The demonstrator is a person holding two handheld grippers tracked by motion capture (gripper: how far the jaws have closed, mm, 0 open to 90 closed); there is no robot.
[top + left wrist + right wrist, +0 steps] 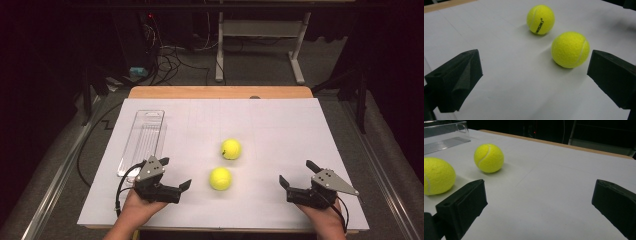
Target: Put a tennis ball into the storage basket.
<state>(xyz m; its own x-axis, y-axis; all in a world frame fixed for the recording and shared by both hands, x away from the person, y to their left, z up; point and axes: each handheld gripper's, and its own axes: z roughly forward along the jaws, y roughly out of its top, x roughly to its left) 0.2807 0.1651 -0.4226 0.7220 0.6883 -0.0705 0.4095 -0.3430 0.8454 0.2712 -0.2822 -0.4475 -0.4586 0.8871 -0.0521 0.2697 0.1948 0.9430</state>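
Between grippers – two tennis balls [220, 178], apart; clear tray [142, 141] far left; left gripper [175, 173], right gripper [295, 173] – jaws wide, empty.

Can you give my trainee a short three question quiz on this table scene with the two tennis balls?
1. True or false: the left tool is shut on a ball.
2. Which tool is closer to the near ball? A left, B right.
3. Fill in: the clear tray lies at the table's far ____ side.

Key: 1 false, both the left tool and the right tool stand open, and the near ball and far ball rest apart on the white sheet. 2 A. 3 left.
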